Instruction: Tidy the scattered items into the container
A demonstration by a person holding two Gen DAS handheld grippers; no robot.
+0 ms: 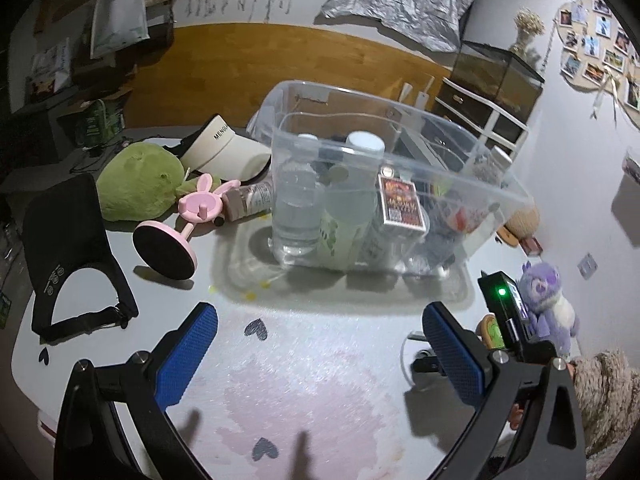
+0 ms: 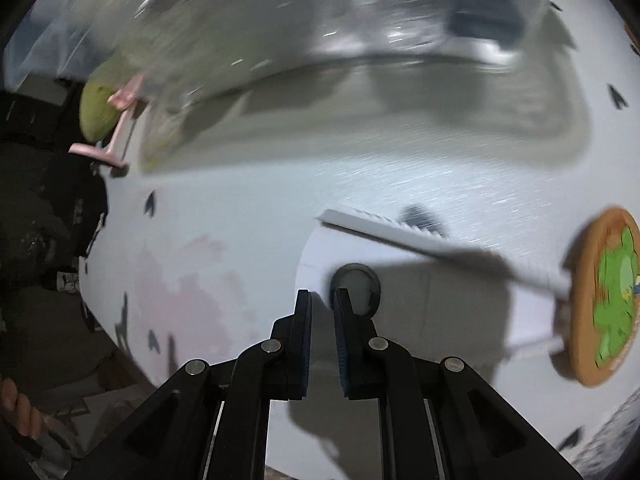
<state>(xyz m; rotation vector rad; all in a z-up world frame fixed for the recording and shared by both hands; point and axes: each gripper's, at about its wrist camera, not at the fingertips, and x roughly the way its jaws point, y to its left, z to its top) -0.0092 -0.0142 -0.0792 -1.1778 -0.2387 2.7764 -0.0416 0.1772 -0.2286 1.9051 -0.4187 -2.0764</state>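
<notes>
- We see the clear plastic container (image 1: 384, 184) standing on the white table (image 1: 320, 360), straight ahead of our left gripper (image 1: 320, 356) and well beyond its fingertips; bottles and a small printed box already sit inside it.
- Our left gripper hangs over bare tabletop with its blue pads (image 1: 188, 356) wide apart and nothing between them.
- Left of the container lie the scattered items: a pink bunny stand (image 1: 188, 220) tipped on its side, a green plush (image 1: 136, 184) behind it, a small bottle (image 1: 248, 200) lying against the container's wall, a cream visor (image 1: 228, 152) further back and a black visor (image 1: 72, 256) at the table's left edge.
- To the right, a purple plush (image 1: 548, 304) sits near the table's edge, behind our right gripper (image 2: 322, 296).
- Our right gripper's jaws are drawn close together, with nothing visibly between them.
- Just beyond its tips lies a white device with a round dark ring (image 2: 356, 292); a round wooden coaster with a green figure (image 2: 604, 296) lies well off to its right.
- In the right wrist view the container is only a blur across the top.
</notes>
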